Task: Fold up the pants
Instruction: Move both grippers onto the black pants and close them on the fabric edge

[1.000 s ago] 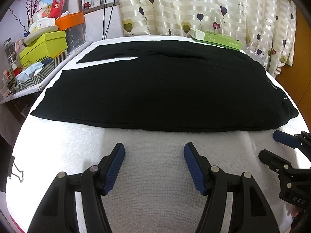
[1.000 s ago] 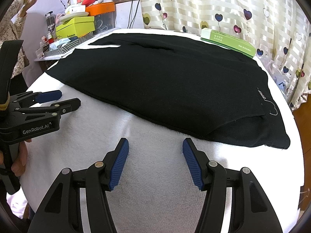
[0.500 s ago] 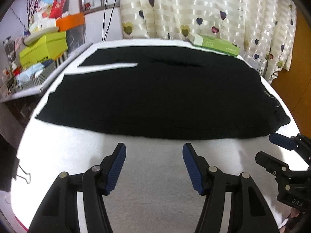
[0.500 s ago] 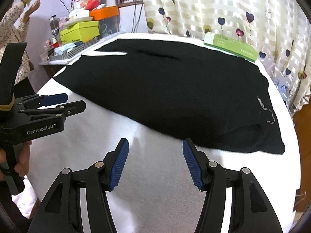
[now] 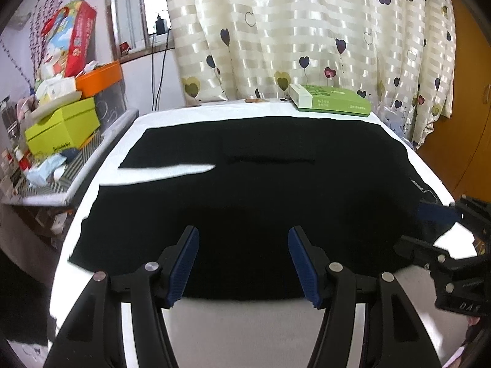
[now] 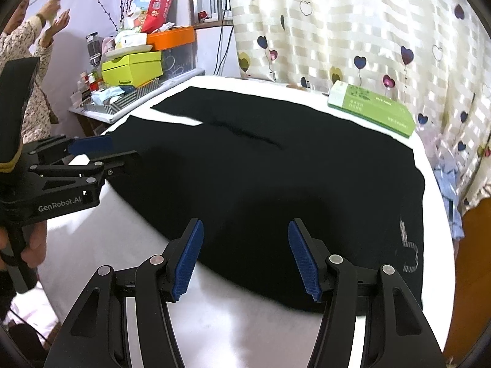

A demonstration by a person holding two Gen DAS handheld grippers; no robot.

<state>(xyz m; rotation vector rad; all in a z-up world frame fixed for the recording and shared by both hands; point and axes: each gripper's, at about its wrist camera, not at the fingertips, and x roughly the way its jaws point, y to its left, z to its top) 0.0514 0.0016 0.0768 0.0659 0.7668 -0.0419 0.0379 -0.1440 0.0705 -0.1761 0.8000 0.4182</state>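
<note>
Both grippers have advanced over the pants' near edge. Left gripper and right gripper gape, holding nothing (first grasp likely imminent).

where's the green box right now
The green box lies at the far right corner of the white-covered table, just beyond the black pants and in front of the heart curtain.

Both wrist cameras sit low at the near edge of the table, looking forward along their own fingers across the black pants toward the curtain at 12 o'clock. The left view sits toward the leg end, with the right gripper at 3 o'clock. The right view sits nearer the waist, with the left gripper at 9 o'clock. Both share the pants, the green box and the cluttered side shelf.
</note>
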